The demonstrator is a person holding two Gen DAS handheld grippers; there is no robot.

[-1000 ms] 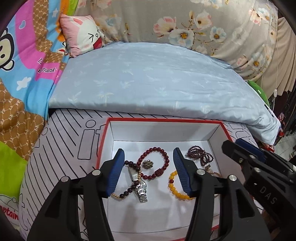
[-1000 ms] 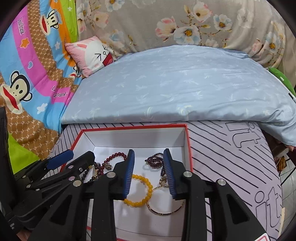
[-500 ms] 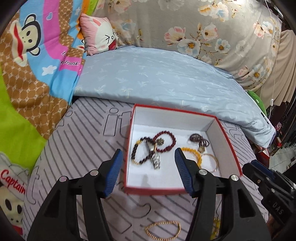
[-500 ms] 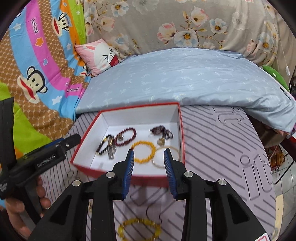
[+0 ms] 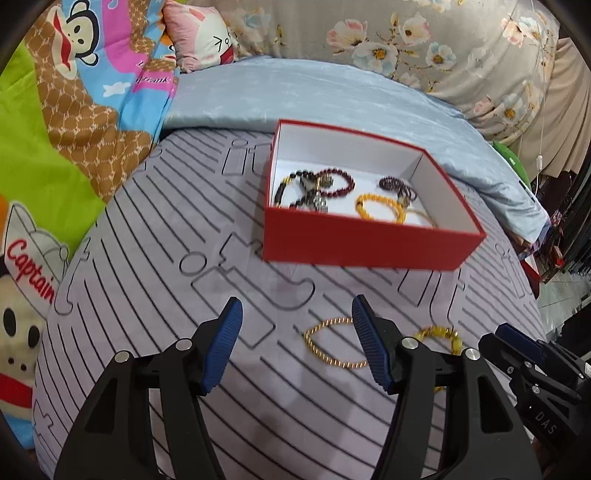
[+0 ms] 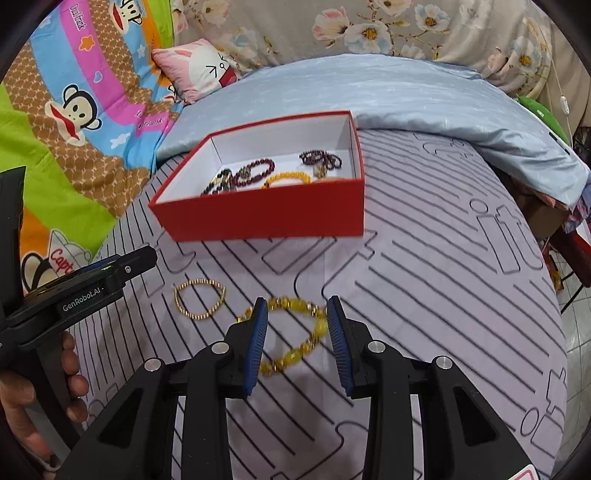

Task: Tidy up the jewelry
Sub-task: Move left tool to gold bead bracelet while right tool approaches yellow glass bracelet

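A red box [image 6: 266, 214], white inside, is sitting open, holding beaded bracelets. A twisted gold bangle [image 6: 199, 298] and a yellow bead bracelet [image 6: 295, 334] are lying flat just before it.

bed – striped grey mat [image 5: 155, 229] | pale blue quilt [image 5: 332, 92] | floral cover [image 6: 369, 29]

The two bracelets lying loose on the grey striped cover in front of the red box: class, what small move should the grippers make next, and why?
Probably lower the right gripper onto the yellow beaded bracelet and close. That bracelet lies between its open, empty jaws, outside the red cardboard box. The left gripper, whose jaws have just been opening, could do likewise with the gold chain bracelet.
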